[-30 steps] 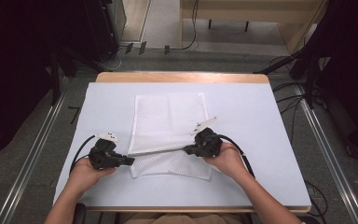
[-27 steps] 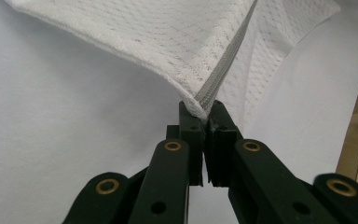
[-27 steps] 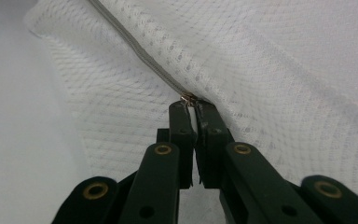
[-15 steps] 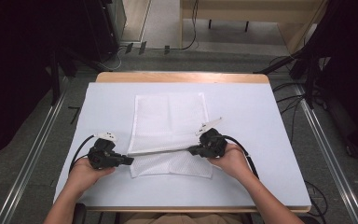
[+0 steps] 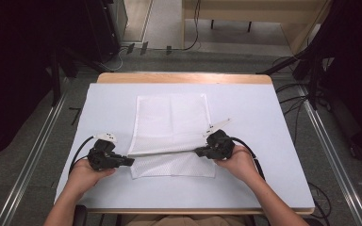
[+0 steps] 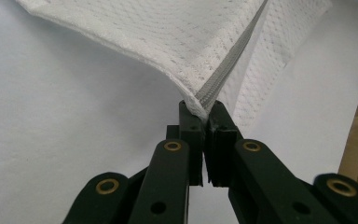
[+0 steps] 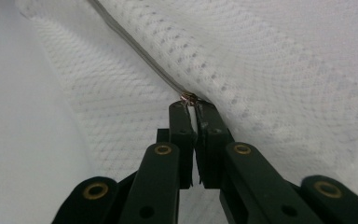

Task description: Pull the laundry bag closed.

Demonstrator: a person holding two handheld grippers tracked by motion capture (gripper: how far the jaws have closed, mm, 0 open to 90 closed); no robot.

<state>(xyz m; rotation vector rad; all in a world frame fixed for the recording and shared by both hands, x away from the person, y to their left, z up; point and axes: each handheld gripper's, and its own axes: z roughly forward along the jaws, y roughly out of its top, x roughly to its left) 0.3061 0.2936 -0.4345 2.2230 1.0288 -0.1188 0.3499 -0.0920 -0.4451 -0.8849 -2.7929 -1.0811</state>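
Note:
A white mesh bag (image 5: 172,127) with a grey zipper (image 5: 165,152) lies on the white table cover, its near part folded along the zipper line. My left gripper (image 5: 129,161) is shut on the bag's left zipper corner (image 6: 204,103), which lifts the mesh (image 6: 168,37) there. My right gripper (image 5: 199,152) is shut at the zipper's other end, on the small metal zipper pull (image 7: 189,98), with mesh (image 7: 270,79) on both sides of the zipper tape. The zipper runs taut between the two grippers.
The white cover (image 5: 264,122) spreads over a wooden table (image 5: 184,77). A white tag (image 5: 218,124) lies just beyond my right gripper. Cables trail from both grippers. Dark equipment stands left and right of the table, with floor rails alongside.
My right gripper has slid a little to the right along the zipper line. The left gripper has stayed put.

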